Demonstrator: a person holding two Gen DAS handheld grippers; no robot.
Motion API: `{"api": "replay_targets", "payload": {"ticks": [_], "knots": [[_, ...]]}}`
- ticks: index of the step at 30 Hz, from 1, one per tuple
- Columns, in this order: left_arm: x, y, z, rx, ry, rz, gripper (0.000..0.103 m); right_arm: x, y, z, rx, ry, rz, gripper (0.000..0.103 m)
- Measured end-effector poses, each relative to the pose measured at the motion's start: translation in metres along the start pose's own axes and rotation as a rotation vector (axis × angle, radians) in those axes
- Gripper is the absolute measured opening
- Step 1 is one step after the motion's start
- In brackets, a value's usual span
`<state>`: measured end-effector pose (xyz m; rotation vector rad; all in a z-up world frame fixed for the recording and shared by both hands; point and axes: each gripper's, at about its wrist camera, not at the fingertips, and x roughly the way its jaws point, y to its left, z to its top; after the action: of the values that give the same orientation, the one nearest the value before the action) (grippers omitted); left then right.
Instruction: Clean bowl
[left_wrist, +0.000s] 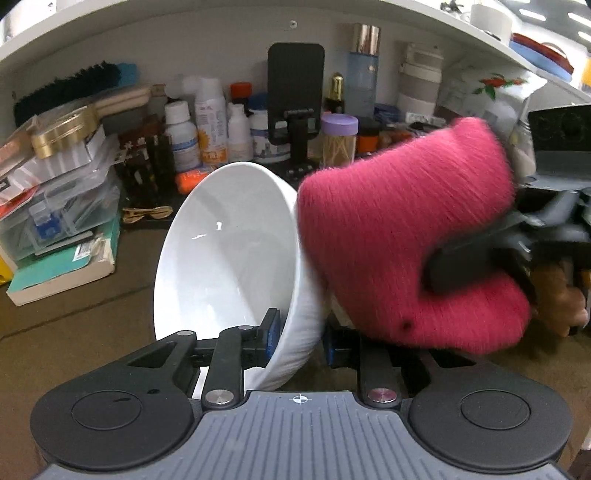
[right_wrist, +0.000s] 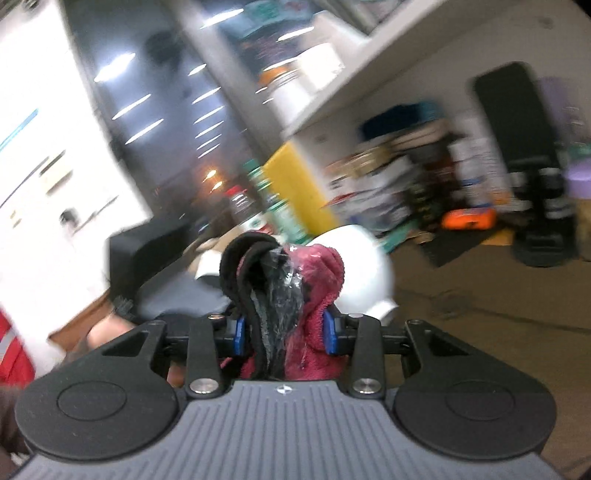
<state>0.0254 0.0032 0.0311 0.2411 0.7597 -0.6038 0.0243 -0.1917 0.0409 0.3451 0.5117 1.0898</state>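
The left gripper (left_wrist: 295, 338) is clamped on the wall of the glossy white ceramic bowl (left_wrist: 225, 251), one blue pad inside and one outside, holding the bowl tipped on edge above the brown table (left_wrist: 74, 302) with its open mouth turned toward the left of the left wrist view. The right gripper (right_wrist: 284, 332) is closed narrowly on a bunched fuzzy magenta-pink cleaning cloth (left_wrist: 402, 236), with dark fabric folded in alongside it. The cloth lies against the bowl's outer wall, on the side away from the opening, so I judge that wiping the inside means bringing the cloth round over the rim, or rolling the bowl's mouth toward it. The right wrist view is blurred; only a rounded white patch of the bowl shows past the cloth. The bowl's base is hidden behind the left gripper, and whether the cloth presses firmly or merely brushes the wall cannot be told.
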Motion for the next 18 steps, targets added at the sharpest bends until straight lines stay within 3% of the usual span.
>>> {"api": "replay_targets", "payload": {"ticks": [3,9,16,18], "knots": [[0.000,0.001,-0.001,-0.002,0.007,-0.003,0.025,-0.003,-0.005,0.002,0.001,-0.022,-0.022,0.038],[0.004,0.004,-0.004,-0.001,0.008,0.017,0.026,-0.009,-0.038,0.019,0.047,-0.118,-0.177,0.038],[0.017,0.003,-0.010,0.093,-0.020,0.183,0.045,-0.024,-0.054,0.015,0.090,-0.152,-0.213,0.039],[0.021,0.003,-0.010,0.110,-0.029,0.202,0.045,-0.025,-0.056,0.015,0.094,-0.154,-0.214,0.039]]}}
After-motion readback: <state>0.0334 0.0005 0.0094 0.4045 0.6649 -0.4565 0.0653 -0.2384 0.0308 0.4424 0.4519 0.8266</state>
